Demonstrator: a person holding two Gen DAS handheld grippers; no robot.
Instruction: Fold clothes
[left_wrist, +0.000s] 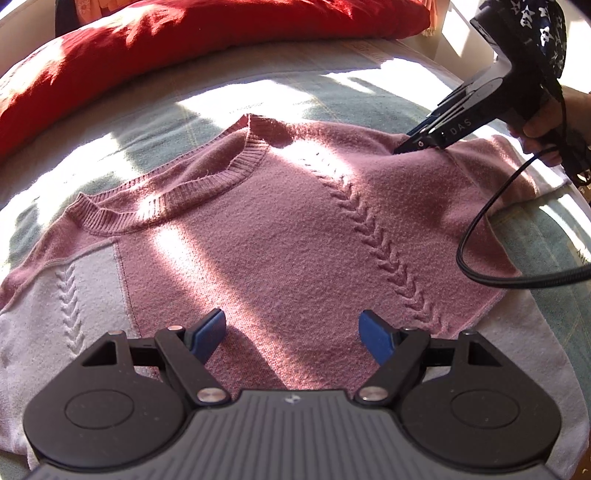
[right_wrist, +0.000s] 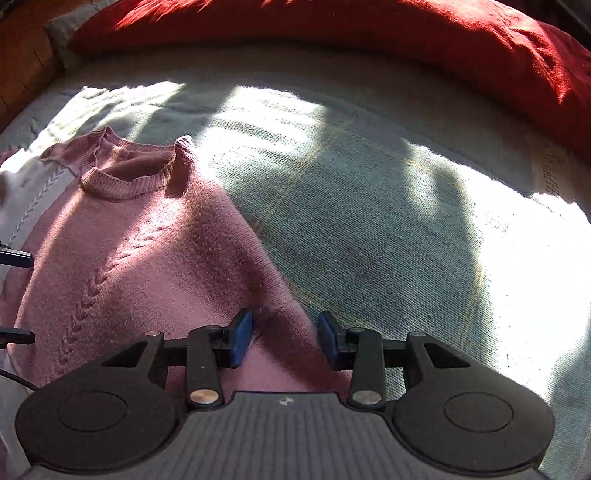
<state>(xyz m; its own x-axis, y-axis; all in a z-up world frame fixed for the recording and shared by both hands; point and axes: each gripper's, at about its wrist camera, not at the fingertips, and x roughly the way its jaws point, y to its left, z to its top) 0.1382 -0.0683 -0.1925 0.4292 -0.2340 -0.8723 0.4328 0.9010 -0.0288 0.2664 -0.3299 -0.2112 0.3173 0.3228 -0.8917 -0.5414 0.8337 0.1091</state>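
Observation:
A pink knitted sweater (left_wrist: 277, 221) with white side panels lies flat, neck away from me, on a pale green bed cover (left_wrist: 258, 88). My left gripper (left_wrist: 291, 332) hovers open over the sweater's near part, its blue pads wide apart with nothing gripped. My right gripper (left_wrist: 400, 147) points down at the sweater's right edge near the shoulder. In the right wrist view the right gripper (right_wrist: 286, 336) straddles the edge of the sweater (right_wrist: 129, 258). Its blue pads stand a little apart with a small pucker of knit between them, and they do not press on it.
A long red pillow (left_wrist: 147, 48) runs along the far side of the bed and shows as the red pillow (right_wrist: 369, 37) in the right wrist view. A person's hand (left_wrist: 535, 136) holds the right gripper, and its black cable (left_wrist: 480, 229) loops over the sweater's right side.

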